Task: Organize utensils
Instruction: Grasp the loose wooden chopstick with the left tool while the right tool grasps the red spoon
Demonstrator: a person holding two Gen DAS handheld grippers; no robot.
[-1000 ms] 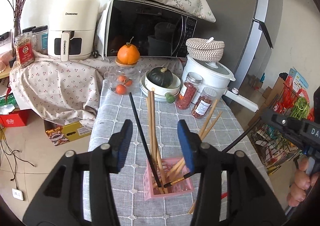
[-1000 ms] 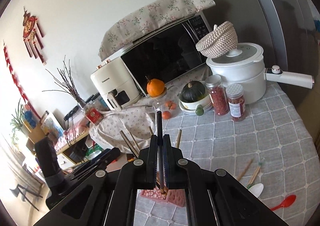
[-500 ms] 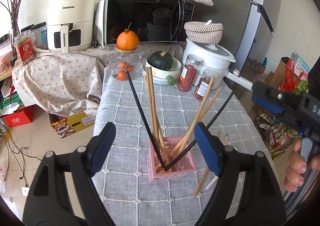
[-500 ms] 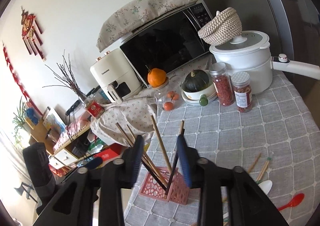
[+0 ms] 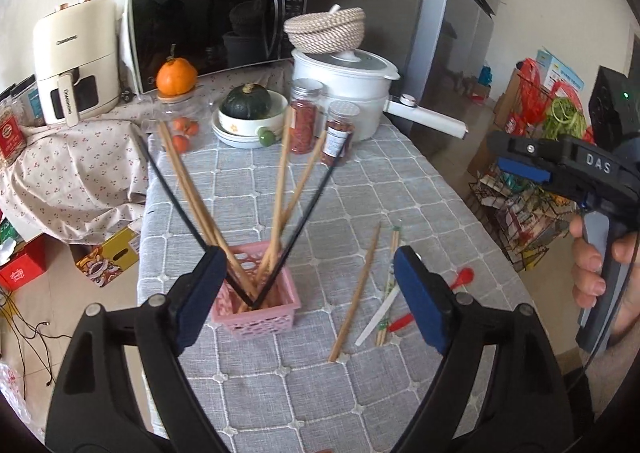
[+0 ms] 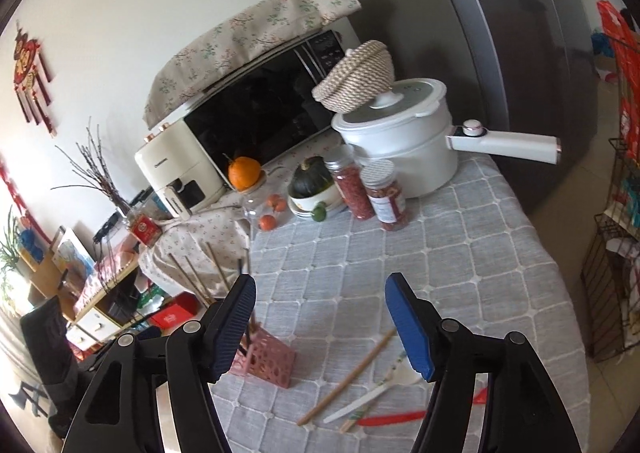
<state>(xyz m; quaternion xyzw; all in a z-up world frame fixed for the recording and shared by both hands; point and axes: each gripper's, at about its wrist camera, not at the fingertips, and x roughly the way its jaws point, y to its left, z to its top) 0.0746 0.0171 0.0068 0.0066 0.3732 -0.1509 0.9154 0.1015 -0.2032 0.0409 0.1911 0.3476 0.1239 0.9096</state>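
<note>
A grey quilted cloth covers the tabletop (image 5: 400, 189), with a microwave, an air fryer, a white pot and spice jars crowded at its far end. The pink basket (image 5: 260, 309) is taken as the landmark: it stands near the tabletop's near-left edge, and wooden and black chopsticks (image 5: 280, 189) are fanned steeply out of it. Just to the right of the basket, a loose wooden chopstick (image 5: 356, 293), a patterned pair, a white spoon (image 6: 400, 377) and a red spoon (image 5: 460, 279) lie on the cloth. The left tongs (image 5: 308, 297) are held wide and empty over the basket; the right tongs (image 6: 320, 327) are likewise spread wide, with nothing gripped. The light basket could probably be tipped or pushed off the edge if the leaning sticks are knocked. A thin chopstick lying flat may be rolled away or pinched together with the cloth, and overlapping pieces could be dragged along.
</note>
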